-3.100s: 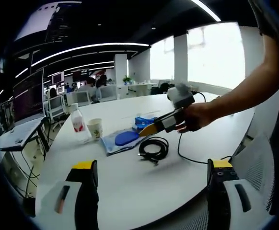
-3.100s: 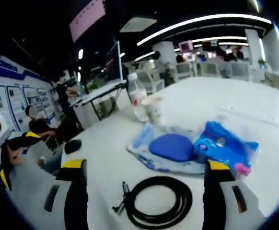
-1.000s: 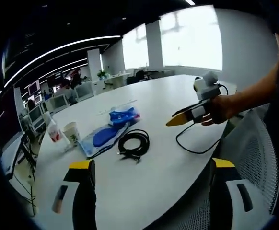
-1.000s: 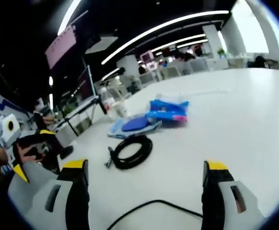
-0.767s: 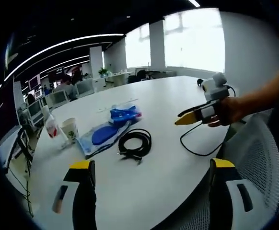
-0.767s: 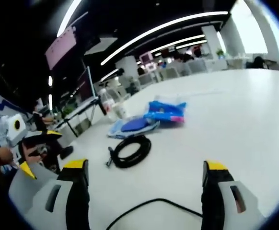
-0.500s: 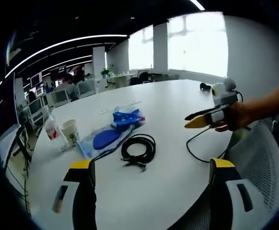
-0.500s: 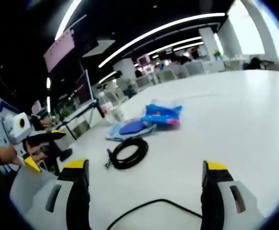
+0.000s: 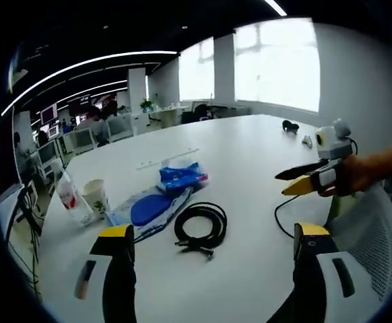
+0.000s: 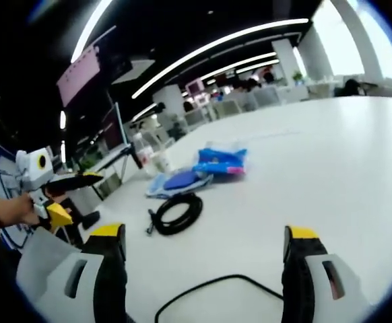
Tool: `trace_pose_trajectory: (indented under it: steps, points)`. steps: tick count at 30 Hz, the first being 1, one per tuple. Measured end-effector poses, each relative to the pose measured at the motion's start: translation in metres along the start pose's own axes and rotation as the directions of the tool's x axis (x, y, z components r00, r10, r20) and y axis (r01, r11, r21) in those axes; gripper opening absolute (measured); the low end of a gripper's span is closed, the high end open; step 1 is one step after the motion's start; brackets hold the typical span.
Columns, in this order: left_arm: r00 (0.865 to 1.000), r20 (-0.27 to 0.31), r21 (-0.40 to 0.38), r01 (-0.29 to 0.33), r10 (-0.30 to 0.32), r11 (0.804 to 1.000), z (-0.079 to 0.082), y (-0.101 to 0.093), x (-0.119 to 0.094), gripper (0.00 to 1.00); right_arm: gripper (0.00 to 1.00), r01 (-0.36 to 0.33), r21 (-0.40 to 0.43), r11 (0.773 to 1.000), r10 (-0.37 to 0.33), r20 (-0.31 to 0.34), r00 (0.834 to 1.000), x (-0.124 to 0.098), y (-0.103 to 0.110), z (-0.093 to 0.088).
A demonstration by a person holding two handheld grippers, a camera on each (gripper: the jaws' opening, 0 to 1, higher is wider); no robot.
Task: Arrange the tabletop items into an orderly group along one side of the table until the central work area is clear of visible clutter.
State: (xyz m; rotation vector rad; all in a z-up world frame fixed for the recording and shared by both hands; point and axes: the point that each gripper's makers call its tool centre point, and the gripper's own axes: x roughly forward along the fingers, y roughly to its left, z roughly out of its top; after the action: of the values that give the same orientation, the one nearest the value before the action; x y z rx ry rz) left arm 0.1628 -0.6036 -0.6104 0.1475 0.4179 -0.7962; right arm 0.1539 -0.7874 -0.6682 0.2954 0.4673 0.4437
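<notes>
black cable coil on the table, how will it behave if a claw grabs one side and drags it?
The cable coil is loosely wound with no tie visible, so it will probably sag and unwind rather than move as one ring. Its plug end already sticks out and may trail or snag. It looks light, so it should slide easily on the smooth white table.

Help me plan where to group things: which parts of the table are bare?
Bare: the white table beyond the blue packet toward the windows. Crowded: bottle, paper cup, blue pouch and coiled cable cluster together.

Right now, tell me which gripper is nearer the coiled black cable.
Left gripper, probably: coiled black cable lies just ahead between its jaws. Right gripper hangs farther back.
</notes>
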Motion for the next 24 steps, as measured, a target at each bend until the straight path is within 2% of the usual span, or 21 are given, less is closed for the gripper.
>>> trace_pose_trajectory:
  steps: [1, 6, 10, 18, 21, 24]
  points:
    - [1.0, 0.027, -0.02, -0.002, 0.002, 1.0, 0.005, 0.002, 0.0, 0.98, 0.94, 0.002, -0.001, 1.0, -0.002, 0.0, 1.0, 0.0, -0.001, 0.0]
    - [0.999, 0.031, -0.042, -0.022, 0.023, 0.999, 0.008, 0.014, 0.005, 0.97, 0.94, 0.018, 0.001, 1.0, -0.018, 0.008, 1.0, 0.0, -0.004, 0.002]
    - [0.998, 0.063, -0.109, -0.025, 0.032, 0.994, 0.015, 0.022, 0.009, 0.97, 0.94, 0.02, -0.003, 1.0, -0.02, 0.004, 1.0, 0.003, -0.008, 0.005]
    - [0.998, 0.046, -0.118, -0.041, 0.046, 0.992, 0.01, 0.033, 0.021, 0.97, 0.93, 0.022, -0.005, 1.0, -0.022, 0.0, 1.0, 0.014, -0.014, 0.012]
    - [0.999, 0.017, -0.077, -0.037, 0.038, 0.996, 0.005, 0.033, 0.029, 0.97, 0.93, 0.023, -0.007, 1.0, -0.023, -0.001, 1.0, 0.017, -0.015, 0.016]
    - [0.999, 0.017, -0.08, -0.028, 0.03, 0.996, 0.006, 0.034, 0.037, 0.97, 0.92, 0.026, -0.019, 0.999, -0.026, -0.01, 1.0, 0.021, -0.017, 0.019]
